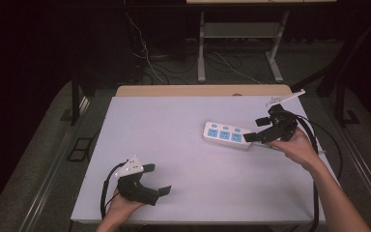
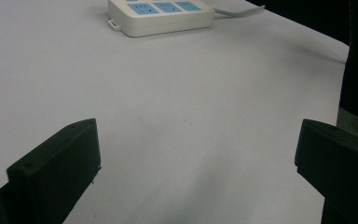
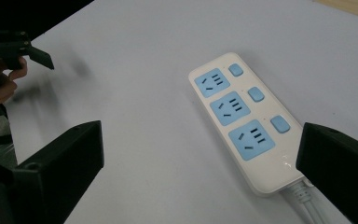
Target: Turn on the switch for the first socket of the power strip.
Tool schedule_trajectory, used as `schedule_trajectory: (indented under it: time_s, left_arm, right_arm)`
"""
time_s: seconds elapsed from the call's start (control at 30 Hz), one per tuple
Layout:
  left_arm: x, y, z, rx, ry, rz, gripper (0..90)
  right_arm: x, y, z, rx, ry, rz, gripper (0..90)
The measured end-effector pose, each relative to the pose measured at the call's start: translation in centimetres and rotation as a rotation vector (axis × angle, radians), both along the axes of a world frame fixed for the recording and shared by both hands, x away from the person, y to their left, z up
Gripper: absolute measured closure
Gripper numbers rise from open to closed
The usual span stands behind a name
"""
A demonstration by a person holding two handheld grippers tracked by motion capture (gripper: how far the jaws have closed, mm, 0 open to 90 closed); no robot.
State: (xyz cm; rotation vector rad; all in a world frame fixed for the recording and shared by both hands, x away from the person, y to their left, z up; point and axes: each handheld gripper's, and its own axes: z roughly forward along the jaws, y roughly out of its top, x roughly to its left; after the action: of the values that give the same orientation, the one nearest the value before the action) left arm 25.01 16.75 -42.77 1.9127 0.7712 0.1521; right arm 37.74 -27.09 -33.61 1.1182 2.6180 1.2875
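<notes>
Spreading across most of the high view, the counter (image 1: pixel 183 159) has a pale, matt top, bare apart from one appliance, with a strip of light wood along its far edge. Beyond it the room is dark; grey floor runs down both sides, the pale metal legs of another table (image 1: pixel 201 48) stand behind, and loose cables (image 1: pixel 147 58) lie tangled on the floor near them.

The white power strip (image 1: pixel 226 136) lies flat on the right half of the counter, a little beyond its middle, long axis running left to right. In the right gripper view it shows three blue sockets (image 3: pixel 231 108) in a row, each with a small blue switch (image 3: pixel 256 94) beside it, and its white cord (image 3: pixel 307 203) leaves the near end. Nothing lies between it and either tool.

The right hand-held gripper (image 1: pixel 263 129) hovers at the cord end of the strip, jaws spread wide to either side of that end without touching it; its black cable trails back over the right edge. The left hand-held gripper (image 1: pixel 155 179) sits low near the front left of the counter, well apart from the strip, jaws likewise parted with nothing between them but bare surface.
</notes>
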Motion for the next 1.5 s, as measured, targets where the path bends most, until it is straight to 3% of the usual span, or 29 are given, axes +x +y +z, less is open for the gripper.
schedule_trajectory:
  time_s: [0.33,0.67,0.7,0.87,0.9,1.07,1.23,1.5]
  left_arm:
    - [0.0,0.0,0.0,-0.001,0.000,-0.001,0.0]
    - [0.0,0.0,0.0,-0.002,0.000,-0.002,0.0]
    - [0.0,0.0,0.0,0.000,0.000,-0.002,0.0]
    - [0.0,0.0,0.0,-0.002,0.000,-0.004,0.0]
    - [0.0,0.0,0.0,-0.002,0.000,-0.004,0.0]
    - [0.0,0.1,0.0,-0.003,0.001,-0.006,0.0]
    - [0.1,0.1,0.0,-0.003,0.001,-0.005,0.0]
    - [0.1,0.1,0.0,-0.004,0.001,-0.004,0.0]
  right_arm:
    - [1.2,0.6,0.5,-0.009,0.005,-0.026,0.4]
    - [2.4,0.8,-0.1,-0.001,0.021,-0.072,0.4]
    - [2.7,0.8,-0.3,-0.006,0.023,-0.075,13.3]
    - [3.0,0.9,-0.7,-0.036,0.008,-0.112,23.6]
    - [3.2,0.9,-0.9,-0.027,0.009,-0.123,31.3]
    - [3.5,0.7,-1.6,-0.005,0.021,-0.124,46.7]
    - [4.0,0.5,-2.4,0.026,0.037,-0.143,58.6]
    - [5.0,0.6,-3.4,0.065,0.059,-0.144,67.8]
